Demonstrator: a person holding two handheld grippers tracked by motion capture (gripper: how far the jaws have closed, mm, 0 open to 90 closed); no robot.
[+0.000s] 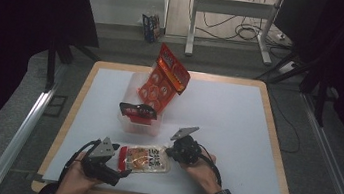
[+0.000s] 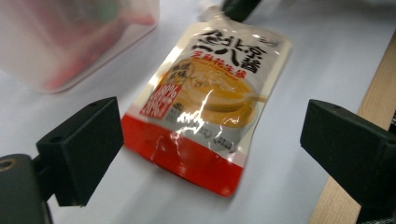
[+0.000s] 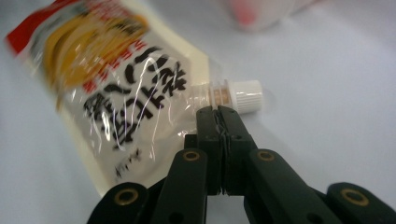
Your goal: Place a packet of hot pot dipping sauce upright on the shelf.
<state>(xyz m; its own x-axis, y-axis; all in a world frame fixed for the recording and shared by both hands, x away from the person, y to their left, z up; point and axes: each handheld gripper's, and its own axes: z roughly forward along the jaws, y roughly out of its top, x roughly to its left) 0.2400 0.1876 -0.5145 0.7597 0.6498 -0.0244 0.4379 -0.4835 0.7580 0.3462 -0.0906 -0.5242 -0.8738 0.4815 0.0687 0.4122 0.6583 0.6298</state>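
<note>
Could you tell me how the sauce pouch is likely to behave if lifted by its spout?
The sauce pouch looks like glossy soft film, so it would probably sag and feel slippery. Its rigid white cap likely gives a firmer hold.

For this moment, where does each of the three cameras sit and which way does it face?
High view: above the table's near edge, looking forward and down; both hands, left gripper and right gripper flank the flat white-and-red spouted sauce pouch.
Left gripper view: rides that gripper, looking between its open black jaws at the pouch's red bottom.
Right gripper view: rides that gripper, its shut jaws at the white screw cap.
All three share the pouch; the clear plastic tub too.
</note>
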